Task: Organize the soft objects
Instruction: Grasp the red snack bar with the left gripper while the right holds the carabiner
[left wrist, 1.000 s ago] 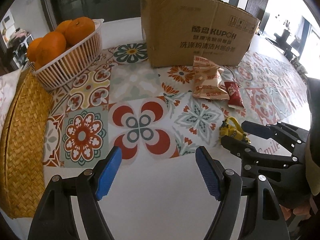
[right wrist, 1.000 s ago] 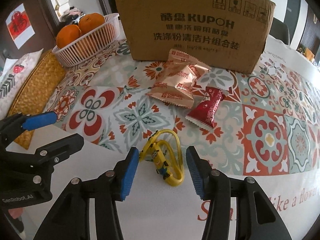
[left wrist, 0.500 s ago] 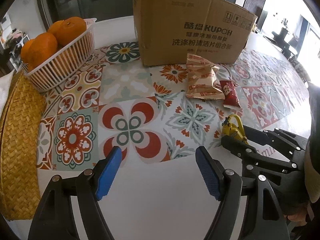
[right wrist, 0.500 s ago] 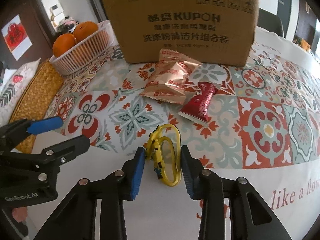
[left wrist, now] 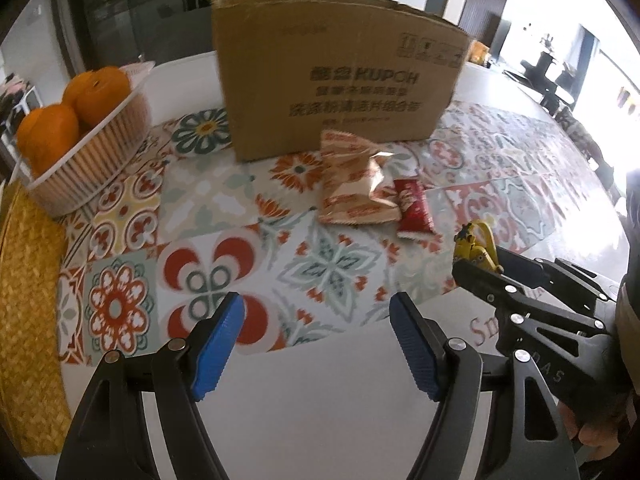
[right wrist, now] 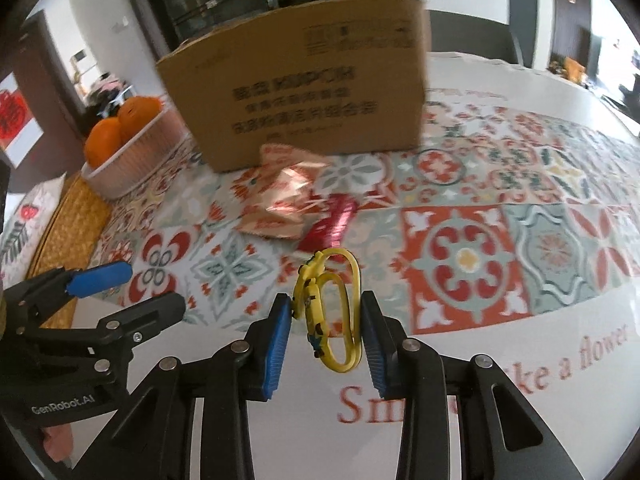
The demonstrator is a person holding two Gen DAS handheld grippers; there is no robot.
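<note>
My right gripper (right wrist: 325, 320) is shut on a yellow minion toy with looped yellow bands (right wrist: 326, 312) and holds it above the table; the toy also shows in the left wrist view (left wrist: 476, 246). My left gripper (left wrist: 316, 344) is open and empty, low over the white table front. Beige snack packets (left wrist: 352, 184) and a red packet (left wrist: 412, 208) lie on the patterned cloth in front of a cardboard box (left wrist: 340, 88). In the right wrist view the snack packets (right wrist: 280, 208), the red packet (right wrist: 334, 220) and the box (right wrist: 300, 100) lie ahead.
A white basket of oranges (left wrist: 88, 140) stands at the back left. A woven yellow mat (left wrist: 28, 300) lies along the left edge. The patterned cloth (left wrist: 200, 240) covers the table's middle.
My right gripper closed on the yellow minion toy and lifted it off the table. My left gripper stayed open and drifted slightly.
</note>
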